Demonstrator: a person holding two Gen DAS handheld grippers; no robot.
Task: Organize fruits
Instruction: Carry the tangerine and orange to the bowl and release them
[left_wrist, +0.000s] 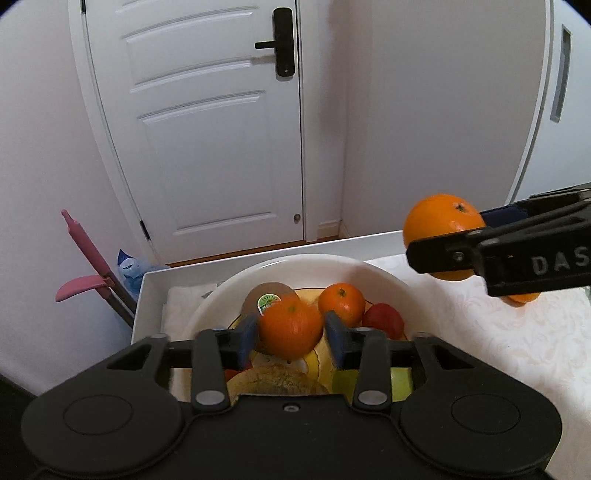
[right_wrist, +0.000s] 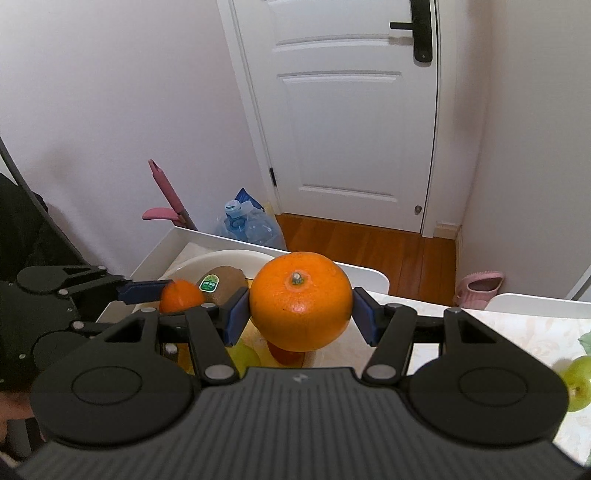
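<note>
A white bowl (left_wrist: 295, 264) holds a kiwi (left_wrist: 266, 293) with a green sticker, a small orange (left_wrist: 341, 302), a red fruit (left_wrist: 384, 319) and more fruit below. My left gripper (left_wrist: 291, 338) hangs over the bowl with a small orange (left_wrist: 290, 328) between its blue pads; the right pad stands slightly off it. My right gripper (right_wrist: 299, 317) is shut on a large orange (right_wrist: 301, 301) and holds it above the table to the right of the bowl. It also shows in the left wrist view (left_wrist: 441, 221).
The bowl stands on a white-rimmed table (left_wrist: 480, 332) with a patterned cloth. A green apple (right_wrist: 578, 380) lies on the cloth at the right. Behind are a white door (left_wrist: 207, 129), a water jug (right_wrist: 251, 225), a pink-handled tool (left_wrist: 88, 258) and a pink shoe (right_wrist: 480, 288).
</note>
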